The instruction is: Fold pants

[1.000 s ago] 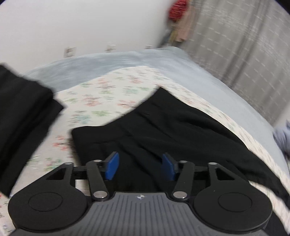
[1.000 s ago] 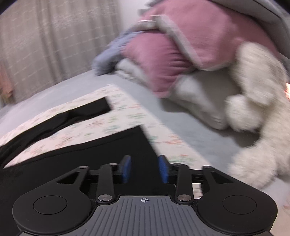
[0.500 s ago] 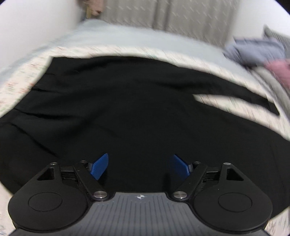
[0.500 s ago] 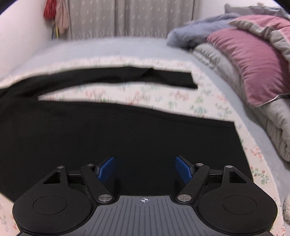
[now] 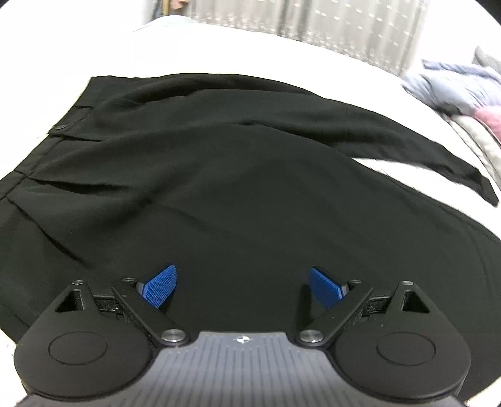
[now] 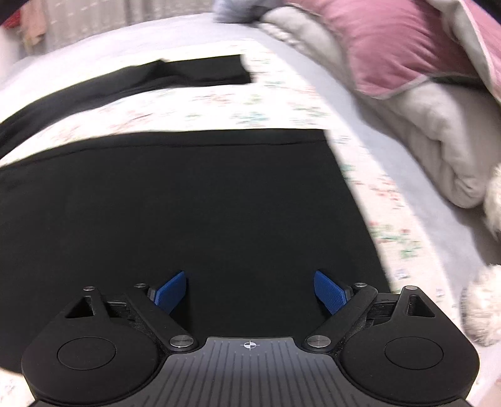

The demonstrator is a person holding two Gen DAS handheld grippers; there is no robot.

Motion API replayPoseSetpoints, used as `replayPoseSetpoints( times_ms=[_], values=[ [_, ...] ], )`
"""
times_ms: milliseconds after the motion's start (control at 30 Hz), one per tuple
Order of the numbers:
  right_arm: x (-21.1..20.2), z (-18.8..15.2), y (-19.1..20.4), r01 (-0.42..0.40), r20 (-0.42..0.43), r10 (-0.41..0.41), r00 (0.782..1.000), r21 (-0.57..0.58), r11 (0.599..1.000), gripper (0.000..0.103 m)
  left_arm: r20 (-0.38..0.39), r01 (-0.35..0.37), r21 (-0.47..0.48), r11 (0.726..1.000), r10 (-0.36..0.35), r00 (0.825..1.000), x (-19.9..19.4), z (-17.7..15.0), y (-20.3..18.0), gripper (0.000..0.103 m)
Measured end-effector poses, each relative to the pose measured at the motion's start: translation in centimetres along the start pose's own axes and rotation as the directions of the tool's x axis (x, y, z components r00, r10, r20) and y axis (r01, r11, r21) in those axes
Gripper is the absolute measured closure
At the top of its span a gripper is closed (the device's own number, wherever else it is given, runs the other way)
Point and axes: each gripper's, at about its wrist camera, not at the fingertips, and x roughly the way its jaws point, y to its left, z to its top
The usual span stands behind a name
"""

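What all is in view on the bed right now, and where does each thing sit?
pants: one, black, spread flat on the floral sheet, legs apart, waistband at the left of the left wrist view
floral sheet: one, white with small flowers, under the pants
bedspread: one, pale grey-blue, under the sheet
pink pillow: one, right wrist view, upper right
grey quilt: one, beneath the pink pillow
plush toy: one, white, right edge
curtain: grey, far side
left claw: open, just widened, over the pants, nothing gripped
right claw: open, just widened, over the near leg, nothing gripped
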Motion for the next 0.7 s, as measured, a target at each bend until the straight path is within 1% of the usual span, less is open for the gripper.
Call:
replayPoseSetpoints(
  times_ms=[100,167,233,300,367,400,467,533,600,633,667,700],
  values=[
    [0.1,1.0,-1.7,0.021,0.045,-0.023,0.999,0.038,0.999,0.012,0.011,-0.004,-0.068,0.998,0.005,1.000,0.0,0.8,1.4,0.004],
    [-0.2,1.7,-2.4,0.002,0.081,-0.008,0.997,0.077,0.997,0.012,0.030,0.006,-0.096,0.995,-0.003,1.000,0.6,1.8,1.4,0.004],
    [-0.3,2.8,-3.0,-0.068,0.108,0.053,0.993,0.140,0.988,0.013,0.048,0.021,-0.096,0.995,-0.016,0.999,1.0,2.4,1.2,0.004],
    [-0.6,4.2,-3.2,-0.136,0.139,0.109,0.984,0.201,0.970,0.014,0.057,0.039,-0.080,0.996,-0.035,0.998,1.4,2.8,0.7,0.004],
    [-0.5,5.9,-3.2,-0.216,0.175,0.174,0.969,0.258,0.942,0.015,0.055,0.054,-0.070,0.996,-0.050,0.997,1.8,2.9,0.4,0.004],
    [0.0,7.1,-3.1,-0.265,0.194,0.215,0.957,0.289,0.920,0.015,0.048,0.057,-0.071,0.996,-0.054,0.997,2.1,2.8,0.3,0.004],
    [1.2,9.4,-2.8,-0.351,0.218,0.289,0.932,0.349,0.869,0.022,0.041,0.059,-0.074,0.996,-0.057,0.998,2.3,2.5,0.4,0.004],
    [3.0,11.6,-2.2,-0.414,0.222,0.351,0.910,0.404,0.816,0.035,0.042,0.061,-0.067,0.996,-0.058,0.997,2.3,2.4,0.3,0.004],
    [4.9,14.0,-1.4,-0.457,0.223,0.399,0.890,0.460,0.762,0.039,0.044,0.066,-0.067,0.996,-0.064,0.997,2.4,2.5,0.5,0.003],
    [5.7,15.1,-1.3,-0.471,0.232,0.411,0.882,0.487,0.735,0.039,0.046,0.071,-0.070,0.995,-0.068,0.997,2.4,2.6,0.6,0.003],
    [6.5,16.0,-1.2,-0.487,0.249,0.420,0.873,0.518,0.704,0.040,0.048,0.076,-0.073,0.994,-0.073,0.996,2.5,2.6,0.7,0.003],
    [7.7,16.9,-1.2,-0.501,0.268,0.427,0.863,0.559,0.661,0.040,0.049,0.079,-0.073,0.994,-0.076,0.996,2.6,2.6,0.8,0.003]
  ],
)
